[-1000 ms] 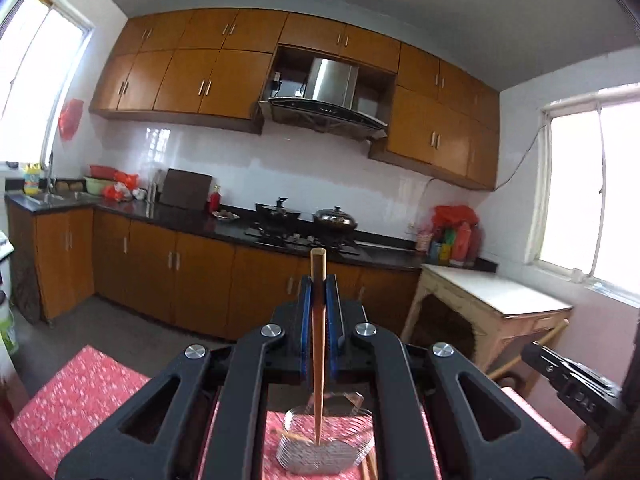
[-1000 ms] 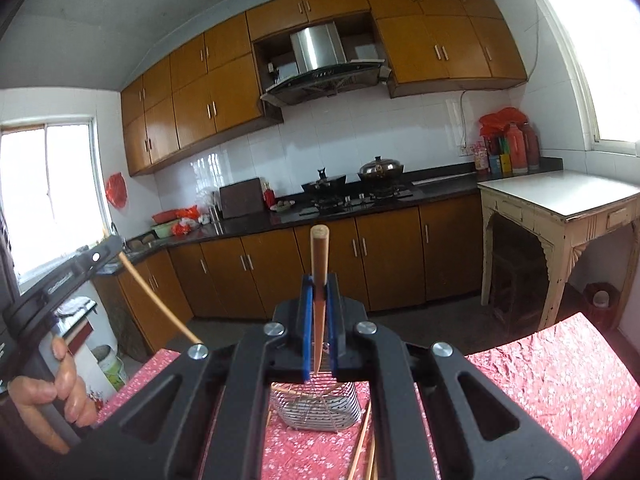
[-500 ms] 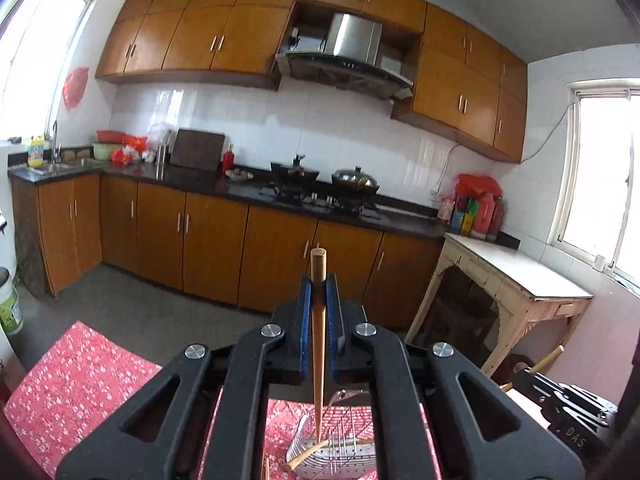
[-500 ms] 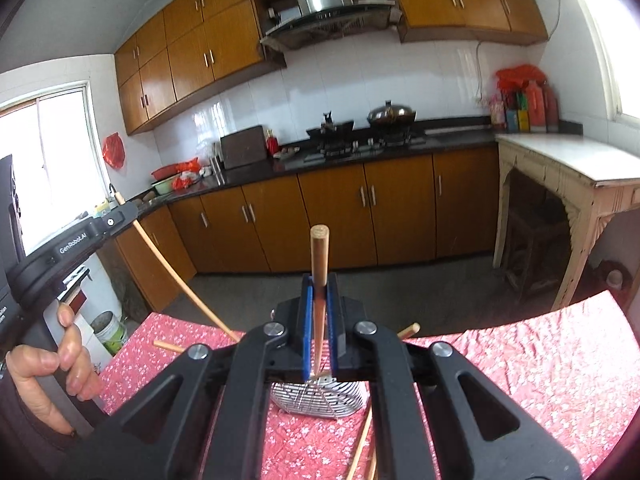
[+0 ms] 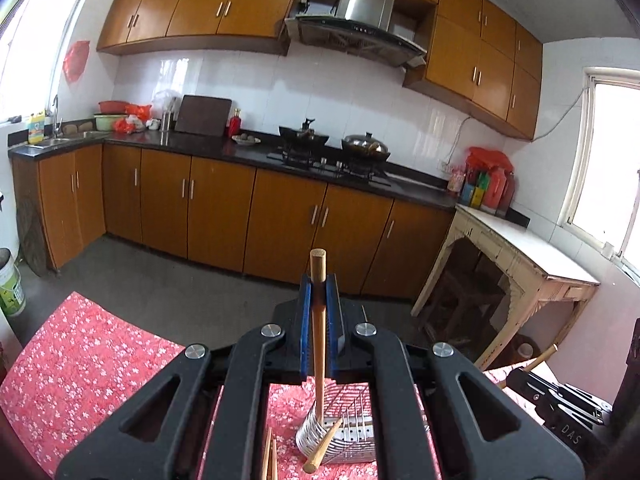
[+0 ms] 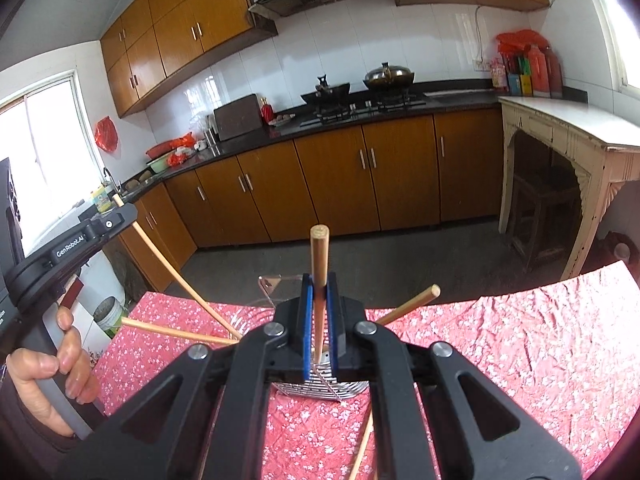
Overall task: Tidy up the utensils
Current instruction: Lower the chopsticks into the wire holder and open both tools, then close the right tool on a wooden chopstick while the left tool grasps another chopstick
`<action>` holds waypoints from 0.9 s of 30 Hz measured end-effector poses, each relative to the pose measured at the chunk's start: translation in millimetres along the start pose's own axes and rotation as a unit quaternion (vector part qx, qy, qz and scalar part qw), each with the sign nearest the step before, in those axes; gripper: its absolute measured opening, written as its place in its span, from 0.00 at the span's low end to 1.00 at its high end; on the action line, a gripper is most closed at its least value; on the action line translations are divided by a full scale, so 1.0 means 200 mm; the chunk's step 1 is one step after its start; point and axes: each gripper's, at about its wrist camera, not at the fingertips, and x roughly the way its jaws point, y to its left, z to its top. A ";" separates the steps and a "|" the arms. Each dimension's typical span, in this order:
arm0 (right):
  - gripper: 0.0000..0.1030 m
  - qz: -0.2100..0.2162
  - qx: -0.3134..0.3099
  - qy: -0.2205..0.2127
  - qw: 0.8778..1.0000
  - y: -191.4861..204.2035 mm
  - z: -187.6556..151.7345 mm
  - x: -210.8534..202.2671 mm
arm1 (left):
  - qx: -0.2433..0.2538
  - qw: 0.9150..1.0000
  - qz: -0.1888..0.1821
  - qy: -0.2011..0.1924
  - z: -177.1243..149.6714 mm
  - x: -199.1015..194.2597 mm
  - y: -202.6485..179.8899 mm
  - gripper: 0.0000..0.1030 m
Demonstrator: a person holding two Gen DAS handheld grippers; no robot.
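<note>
My left gripper (image 5: 319, 292) is shut on a wooden chopstick (image 5: 318, 320) whose lower end reaches into a metal wire utensil holder (image 5: 340, 440) on the red floral tablecloth. My right gripper (image 6: 319, 288) is shut on another wooden chopstick (image 6: 319, 276) that points down at the same holder (image 6: 320, 388). In the right wrist view the left gripper (image 6: 120, 212) shows at the left with its chopstick (image 6: 172, 268) slanting into the holder. Other chopsticks lean in the holder (image 6: 412, 302), and loose ones lie on the cloth (image 6: 362, 444).
The table carries a red floral cloth (image 6: 500, 360). Beyond it stand orange kitchen cabinets (image 5: 216, 216), a stove with pots (image 5: 332, 144) and a white side table (image 5: 520, 252). A bucket (image 5: 10, 284) stands on the floor at left.
Both grippers have tilted down and come closer to the wire holder. The left chopstick's tip has gone into the holder. More chopsticks in the holder have come into view.
</note>
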 end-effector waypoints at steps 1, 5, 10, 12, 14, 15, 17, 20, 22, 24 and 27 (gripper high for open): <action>0.07 -0.001 0.002 0.004 1.000 0.00 -0.01 0.02 | -0.001 1.000 0.000 0.005 -0.01 0.01 0.00 0.07; 0.09 -0.007 0.009 0.013 1.000 -0.03 -0.03 0.06 | 0.003 1.000 -0.002 0.023 -0.02 0.03 0.01 0.07; 0.21 -0.022 0.022 0.006 1.000 -0.06 -0.03 0.05 | 0.007 1.000 -0.003 0.016 0.00 -0.01 0.02 0.09; 0.27 -0.030 0.023 -0.001 0.999 -0.07 -0.03 0.02 | 0.005 1.000 -0.001 0.014 0.01 -0.03 0.03 0.17; 0.30 -0.037 0.024 -0.009 0.999 -0.08 -0.04 -0.01 | 0.001 1.000 0.000 0.010 0.02 -0.04 0.05 0.31; 0.31 -0.038 0.025 -0.012 0.999 -0.08 -0.03 -0.02 | 0.000 1.000 0.002 0.006 0.02 -0.06 0.05 0.31; 0.34 -0.043 0.026 -0.019 0.999 -0.09 -0.03 -0.05 | 0.000 1.000 0.002 0.003 0.03 -0.08 0.06 0.31; 0.38 -0.052 0.024 -0.029 0.998 -0.08 -0.03 -0.10 | -0.003 1.000 0.003 -0.001 0.04 -0.12 0.08 0.31; 0.41 -0.058 0.022 -0.039 0.997 -0.09 -0.03 -0.15 | -0.007 1.000 0.004 -0.006 0.05 -0.16 0.10 0.31; 0.44 -0.068 0.017 -0.052 0.996 -0.10 -0.03 -0.21 | -0.010 1.000 0.005 -0.012 0.05 -0.21 0.13 0.31; 0.46 -0.080 0.012 -0.069 0.994 -0.11 -0.07 -0.32 | -0.014 1.000 0.010 -0.019 0.03 -0.29 0.18 0.33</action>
